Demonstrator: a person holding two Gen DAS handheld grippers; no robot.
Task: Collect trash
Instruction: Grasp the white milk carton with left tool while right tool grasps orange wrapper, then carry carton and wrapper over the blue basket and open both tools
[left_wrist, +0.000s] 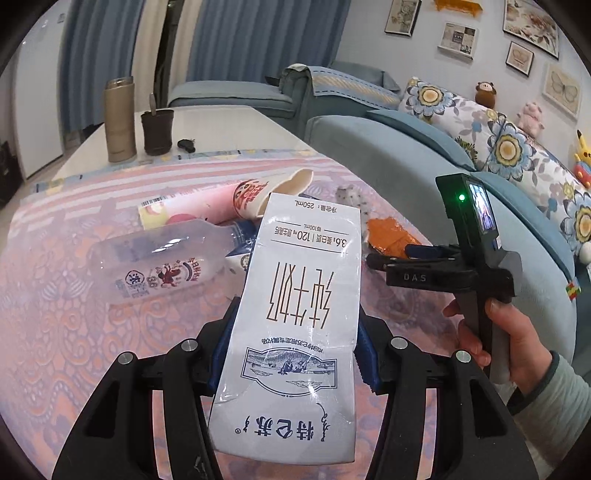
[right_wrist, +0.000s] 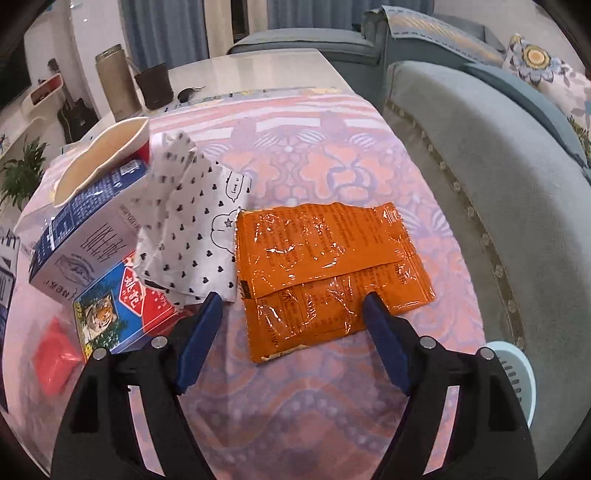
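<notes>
My left gripper (left_wrist: 295, 332) is shut on a flattened white milk carton (left_wrist: 303, 280), held above the pink tablecloth (left_wrist: 74, 332). Behind it lie a clear plastic bottle (left_wrist: 166, 266) and a pink paper cup (left_wrist: 221, 206). My right gripper (right_wrist: 293, 299) stands open just over the near edge of an orange foil packet (right_wrist: 325, 266), with its pads apart on either side and not pressing it. In the left wrist view the right gripper (left_wrist: 373, 258), held by a hand (left_wrist: 513, 343), points at the same orange packet (left_wrist: 391, 236).
Left of the packet lie a heart-print paper wrapper (right_wrist: 192, 221), a blue-white carton (right_wrist: 85, 236), a tiger-print box (right_wrist: 122, 306) and a red scrap (right_wrist: 55, 358). A light blue basket (right_wrist: 517, 373) stands off the table's right edge. Thermos (left_wrist: 120, 118), dark cup (left_wrist: 158, 131), sofa (left_wrist: 406, 158) behind.
</notes>
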